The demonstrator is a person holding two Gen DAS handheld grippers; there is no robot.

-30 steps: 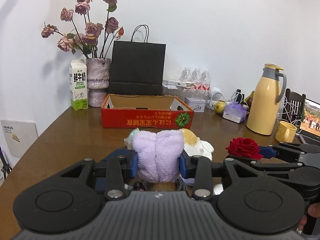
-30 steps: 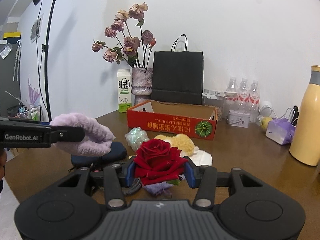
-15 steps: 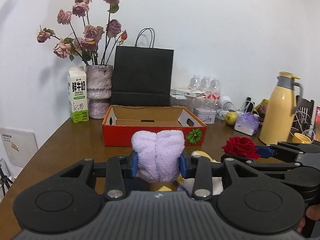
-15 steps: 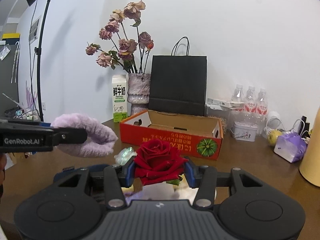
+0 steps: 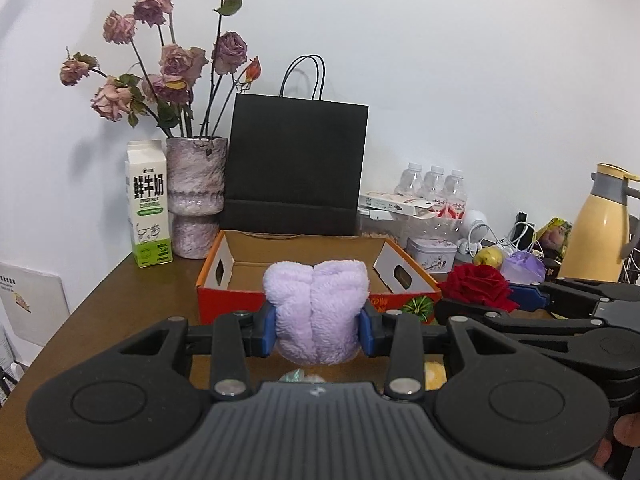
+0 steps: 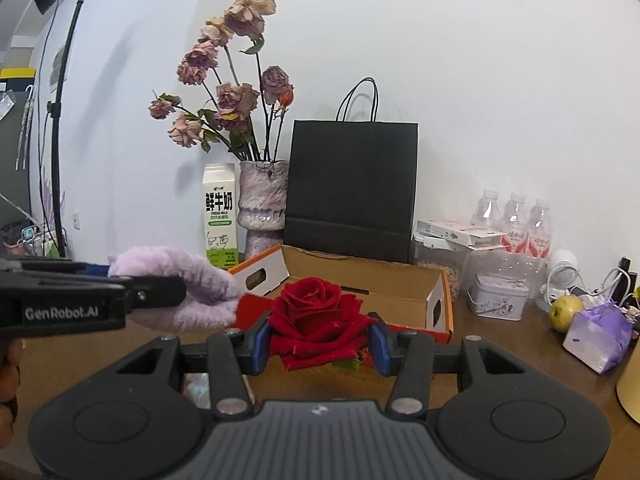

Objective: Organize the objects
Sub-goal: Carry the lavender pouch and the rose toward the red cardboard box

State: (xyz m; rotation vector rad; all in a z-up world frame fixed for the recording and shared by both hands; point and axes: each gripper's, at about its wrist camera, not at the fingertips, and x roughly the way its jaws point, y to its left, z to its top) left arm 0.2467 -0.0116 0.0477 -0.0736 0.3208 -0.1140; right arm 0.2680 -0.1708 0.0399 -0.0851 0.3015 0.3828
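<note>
Purple towel (image 5: 316, 310): pinched between my left gripper's (image 5: 316, 330) blue pads at lower center of frame, before the orange box (image 5: 224, 280). Red rose (image 6: 316, 318): clamped by my right gripper (image 6: 318, 344), lower center, just short of the box's near wall.

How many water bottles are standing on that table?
3: the water bottles stand in a row by the wall, right of the black paper bag, behind a flat white box. More may be hidden behind the clutter.
</note>
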